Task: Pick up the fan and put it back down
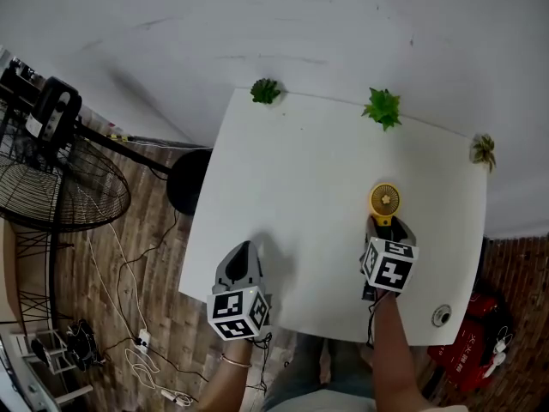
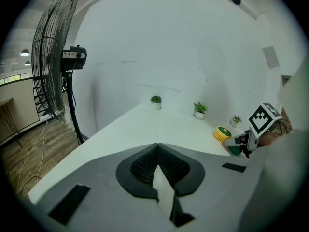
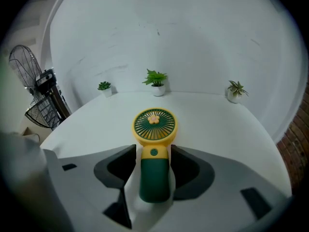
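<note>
- My right tongs [image 3: 153, 151] straddle the dark green handle of the small yellow-and-green handheld fan [image 3: 154, 129]. A thin sliver of white shows beside the handle, so I judge them slightly open, not clamped.
- The fan lies flat on the white square surface [image 1: 292, 161], near its right edge, with its round head pointing at the far edge.
- My left tongs [image 2: 157, 149] are closed on nothing and hover by the near-left corner.
- I can't tell whether the lift is already done. If not, squeezing, raising and setting down all remain.
</note>
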`<state>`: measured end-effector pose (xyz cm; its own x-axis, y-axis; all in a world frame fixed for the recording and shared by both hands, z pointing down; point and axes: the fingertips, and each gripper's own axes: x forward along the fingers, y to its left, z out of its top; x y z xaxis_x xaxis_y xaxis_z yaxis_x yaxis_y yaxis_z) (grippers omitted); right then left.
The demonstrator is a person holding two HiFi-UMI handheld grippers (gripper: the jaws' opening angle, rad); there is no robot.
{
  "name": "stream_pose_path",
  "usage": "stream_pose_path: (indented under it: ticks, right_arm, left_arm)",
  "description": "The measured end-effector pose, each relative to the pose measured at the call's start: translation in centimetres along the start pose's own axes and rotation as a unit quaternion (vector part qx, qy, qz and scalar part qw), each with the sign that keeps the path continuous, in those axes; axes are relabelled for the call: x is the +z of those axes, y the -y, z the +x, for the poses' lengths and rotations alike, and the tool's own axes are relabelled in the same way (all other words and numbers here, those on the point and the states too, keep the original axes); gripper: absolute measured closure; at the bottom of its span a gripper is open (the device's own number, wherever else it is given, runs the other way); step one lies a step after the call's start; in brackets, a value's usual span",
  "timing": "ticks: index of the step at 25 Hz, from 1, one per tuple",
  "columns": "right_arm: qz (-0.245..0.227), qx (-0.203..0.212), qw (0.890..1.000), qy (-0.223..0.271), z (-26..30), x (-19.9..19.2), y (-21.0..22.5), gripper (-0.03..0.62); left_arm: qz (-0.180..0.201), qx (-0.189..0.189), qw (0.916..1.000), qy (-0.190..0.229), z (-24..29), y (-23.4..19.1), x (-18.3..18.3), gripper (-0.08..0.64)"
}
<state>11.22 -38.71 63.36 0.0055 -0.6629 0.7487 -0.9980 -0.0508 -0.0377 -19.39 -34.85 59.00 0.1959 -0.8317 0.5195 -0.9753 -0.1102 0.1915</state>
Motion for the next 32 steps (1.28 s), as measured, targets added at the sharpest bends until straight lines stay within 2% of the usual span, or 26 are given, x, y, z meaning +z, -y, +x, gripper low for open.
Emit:
stream_pose_path:
  ticks: [11, 18, 25, 32]
  right_arm:
    - [-0.001, 0.008, 1.000, 0.025, -1.7, 0.6, 0.1, 0.362]
    - [-0.004, 0.017, 0.999, 0.048, -4.0, 1.4, 0.3, 0.378]
    - [-0.010, 0.023, 0.994, 0.104, -8.7, 4.2, 1.7, 0.435]
    - [-0.006, 0.026, 0.985, 0.169, -15.5, 7.3, 4.4, 0.488]
  left_arm:
    - [-0.002, -0.004, 0.9999, 0.013, -1.1, 0.9, 0.5, 0.551]
    - [-0.002, -0.006, 0.9996, 0.027, -2.5, 1.7, 1.2, 0.551]
    - [-0.005, -0.025, 0.9979, 0.060, -4.1, 4.6, 3.0, 0.551]
    - [-0.003, -0.058, 0.9923, 0.109, -6.2, 9.0, 7.2, 0.551]
